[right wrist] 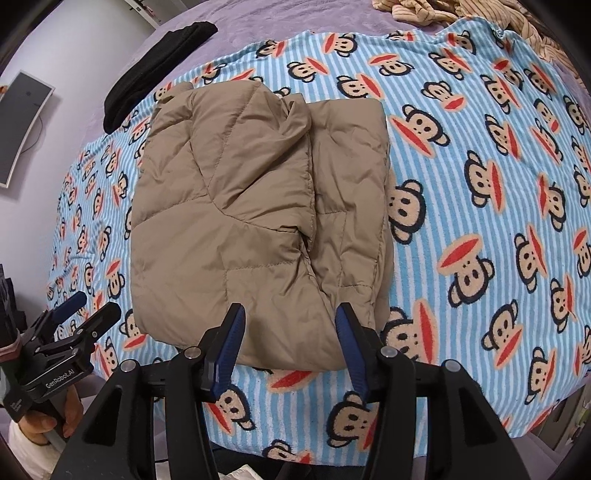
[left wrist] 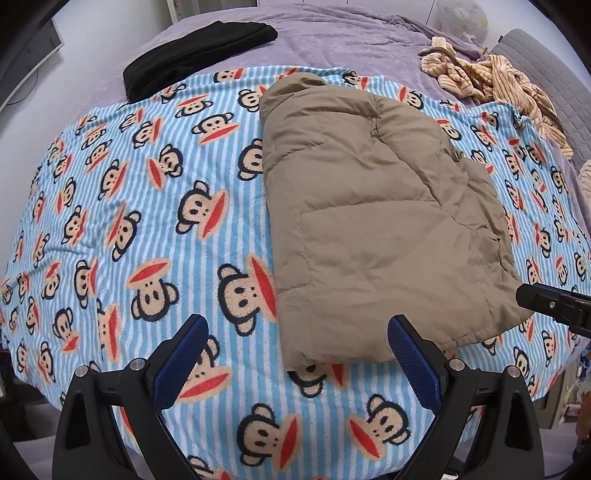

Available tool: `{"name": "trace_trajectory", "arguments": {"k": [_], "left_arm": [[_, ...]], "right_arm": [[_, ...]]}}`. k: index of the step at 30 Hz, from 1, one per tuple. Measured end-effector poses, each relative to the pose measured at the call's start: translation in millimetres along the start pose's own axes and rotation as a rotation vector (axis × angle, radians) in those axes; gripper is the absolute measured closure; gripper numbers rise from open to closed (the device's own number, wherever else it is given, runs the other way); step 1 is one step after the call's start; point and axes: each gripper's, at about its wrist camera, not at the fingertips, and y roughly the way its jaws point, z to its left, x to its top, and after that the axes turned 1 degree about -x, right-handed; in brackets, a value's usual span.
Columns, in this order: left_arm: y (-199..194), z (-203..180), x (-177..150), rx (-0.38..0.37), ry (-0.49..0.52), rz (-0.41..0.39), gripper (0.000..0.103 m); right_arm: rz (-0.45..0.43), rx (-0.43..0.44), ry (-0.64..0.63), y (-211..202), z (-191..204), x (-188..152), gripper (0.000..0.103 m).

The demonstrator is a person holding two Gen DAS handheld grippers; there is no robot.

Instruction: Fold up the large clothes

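Note:
A tan puffer jacket point(left wrist: 373, 221) lies folded into a rough rectangle on a blue striped blanket with a monkey print point(left wrist: 129, 206). It also shows in the right wrist view point(right wrist: 255, 221). My left gripper point(left wrist: 297, 350) is open and empty, just above the blanket at the jacket's near left corner. My right gripper point(right wrist: 290, 328) is open and empty, its fingers hovering over the jacket's near edge. The left gripper shows at the lower left of the right wrist view point(right wrist: 88, 306), and the right gripper's tip shows at the right edge of the left wrist view point(left wrist: 554, 302).
The blanket point(right wrist: 480, 184) covers a purple bed point(left wrist: 332, 33). A folded black garment point(left wrist: 195, 51) lies at the far left, and also in the right wrist view point(right wrist: 155, 66). A crumpled tan striped garment point(left wrist: 498, 81) lies at the far right. A monitor point(right wrist: 22, 122) stands left of the bed.

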Motion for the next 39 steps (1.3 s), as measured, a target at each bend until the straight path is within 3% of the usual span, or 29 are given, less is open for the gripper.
{"name": "trace_trajectory", "arguments": {"k": [9,12,16,19,27,39], "left_arm": [[-31.2,-14.0,4.4,0.05,-0.011,-0.05,0.001],[-43.3,-17.9,8.6,0.061,-0.005,-0.08,0.001],[-58.7,-22.1,13.7,0.062,-0.006,-0.112,0.001],[-67.4,-25.0,16.2,0.058,-0.01,-0.125,0.001],[-81.8,-25.0,21.1,0.07,-0.027,-0.147,0.001],[-94.7,-21.3,25.6,0.07,-0.048,-0.168,0.001]], "right_arm": [[-0.038,0.003,-0.052,-27.7,0.7,-4.5,0.04],[-0.078,-0.006,-0.062,-42.1,3.2,-2.3,0.024],[-0.136,-0.032,-0.072,-61.1,8.3,1.8,0.022],[-0.165,-0.055,-0.065,-70.6,9.9,5.1,0.013],[-0.258,-0.123,-0.066,-88.5,18.1,6.0,0.013],[-0.275,-0.136,-0.071,-96.1,23.6,7.1,0.013]]}}
